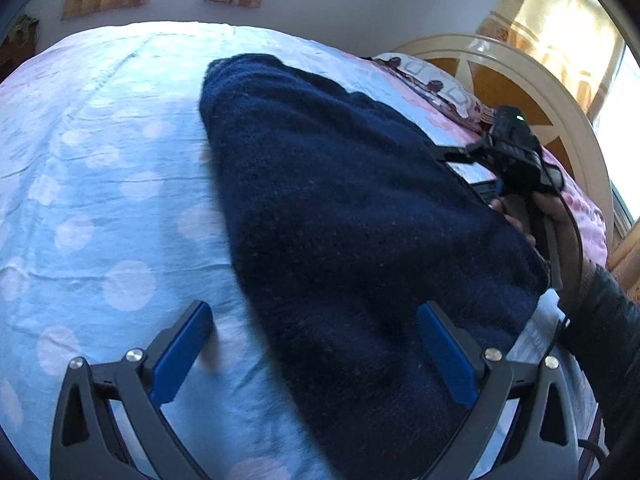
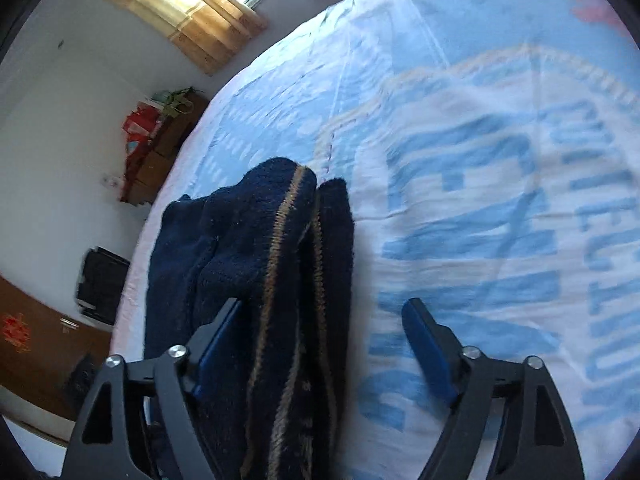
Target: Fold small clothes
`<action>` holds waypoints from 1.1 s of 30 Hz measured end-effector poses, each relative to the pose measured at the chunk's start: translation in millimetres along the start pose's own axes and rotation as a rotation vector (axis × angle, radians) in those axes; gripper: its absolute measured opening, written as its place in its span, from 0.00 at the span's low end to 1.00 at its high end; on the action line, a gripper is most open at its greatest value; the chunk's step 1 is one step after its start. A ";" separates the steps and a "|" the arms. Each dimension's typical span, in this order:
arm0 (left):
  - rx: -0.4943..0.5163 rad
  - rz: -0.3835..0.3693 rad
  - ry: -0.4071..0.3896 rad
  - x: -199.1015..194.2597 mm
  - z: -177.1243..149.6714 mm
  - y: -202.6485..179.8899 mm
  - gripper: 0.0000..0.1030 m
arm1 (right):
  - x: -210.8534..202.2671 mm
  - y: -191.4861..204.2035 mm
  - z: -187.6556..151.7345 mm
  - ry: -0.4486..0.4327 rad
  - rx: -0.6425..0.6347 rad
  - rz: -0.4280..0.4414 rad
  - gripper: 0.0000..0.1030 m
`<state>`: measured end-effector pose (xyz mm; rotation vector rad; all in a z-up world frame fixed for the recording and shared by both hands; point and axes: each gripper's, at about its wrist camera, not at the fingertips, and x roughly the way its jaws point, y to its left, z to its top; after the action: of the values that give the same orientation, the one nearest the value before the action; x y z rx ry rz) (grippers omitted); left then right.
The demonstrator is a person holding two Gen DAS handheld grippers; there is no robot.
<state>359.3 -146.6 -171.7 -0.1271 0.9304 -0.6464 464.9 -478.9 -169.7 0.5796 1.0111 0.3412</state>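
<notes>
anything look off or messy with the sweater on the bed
Nothing is damaged. The navy sweater is only roughly folded: it lies bunched in uneven layers on the blue bedsheet, tan stripes running crooked. Both the left claw and right claw are open.

One navy sweater [image 1: 340, 208], one pillow [image 1: 436, 84], two tools [image 1: 316, 344] [image 2: 326, 344].

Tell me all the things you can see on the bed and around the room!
Dark navy knitted sweater: one, navy with tan stripes, lying on the bed.
Light blue bedsheet with pale dots: one, blue and white, covering the bed.
Patterned pillow: one, white and maroon, by the headboard.
Curved cream and wood headboard: one, at the bed's end.
Tan curtains: by the windows.
Wooden cabinet: brown, red items on top.
Left gripper: black, blue pads, jaws open.
Right gripper: same, jaws open.
</notes>
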 end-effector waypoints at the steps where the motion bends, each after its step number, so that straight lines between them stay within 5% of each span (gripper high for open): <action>1: 0.006 -0.007 0.004 1.7 0.7 -1.7 1.00 | 1.0 -0.8 1.3 -0.013 0.005 0.019 0.83; 8: 0.010 -0.009 0.006 8.8 5.6 -7.2 1.00 | 15.0 6.0 7.8 -0.010 0.010 0.176 0.84; 15: -0.011 -0.032 0.005 13.1 10.5 -8.0 1.00 | 26.0 2.2 18.7 0.007 0.041 0.231 0.83; 21: -0.032 -0.053 -0.003 12.2 9.8 -4.5 1.00 | 40.0 10.5 13.7 0.057 0.015 0.301 0.69; 25: -0.008 -0.022 0.007 15.8 10.6 -10.2 1.00 | 47.4 -3.5 17.3 0.043 0.078 0.324 0.51; 33: 0.004 -0.006 0.016 20.6 12.4 -15.6 1.00 | 54.4 14.4 13.6 0.033 0.055 0.246 0.44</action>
<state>370.5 -172.9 -173.0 -0.1214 0.9446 -0.6555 503.7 -443.0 -193.3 0.7527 0.9849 0.5429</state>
